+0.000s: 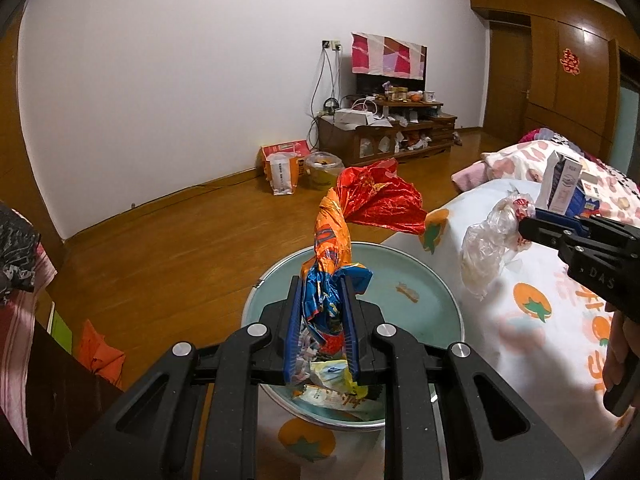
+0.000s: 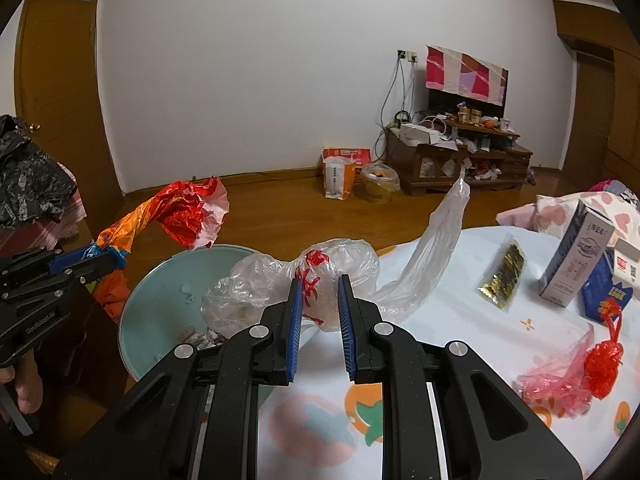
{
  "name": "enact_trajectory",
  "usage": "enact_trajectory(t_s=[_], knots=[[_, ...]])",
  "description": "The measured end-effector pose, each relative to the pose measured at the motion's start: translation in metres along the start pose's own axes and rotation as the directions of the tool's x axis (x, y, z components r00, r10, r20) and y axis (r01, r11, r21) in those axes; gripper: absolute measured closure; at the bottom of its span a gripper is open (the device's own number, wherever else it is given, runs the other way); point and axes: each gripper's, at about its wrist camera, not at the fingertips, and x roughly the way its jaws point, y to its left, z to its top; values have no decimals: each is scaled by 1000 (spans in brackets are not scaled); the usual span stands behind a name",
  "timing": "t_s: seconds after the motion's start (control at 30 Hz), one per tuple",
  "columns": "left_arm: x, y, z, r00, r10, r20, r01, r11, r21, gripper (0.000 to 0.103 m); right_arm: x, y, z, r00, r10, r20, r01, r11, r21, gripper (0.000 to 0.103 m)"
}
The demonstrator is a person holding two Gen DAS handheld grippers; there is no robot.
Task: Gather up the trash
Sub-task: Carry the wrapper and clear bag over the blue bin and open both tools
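Left wrist view: left hand-held gripper pinches the orange-and-red wrapper directly above the teal basin; wrapper long axis runs up and away from the jaws, red end flaring to the right. To drop cleanly, lower the wrapper over the basin centre before releasing. Right wrist view: right hand-held gripper has the clear plastic bag between its pads; jaws look fairly wide, so a firm grip is uncertain. Bag lies at the bed edge beside the basin, its tail pointing up-right.
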Motion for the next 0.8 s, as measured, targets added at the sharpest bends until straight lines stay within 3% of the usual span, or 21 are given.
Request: enact_trajectory(t_s=[0.8], knots=[[1, 9, 1, 999, 32, -8, -32, 999, -30, 84, 10, 21, 5, 999, 36, -6, -36, 999, -36, 84]])
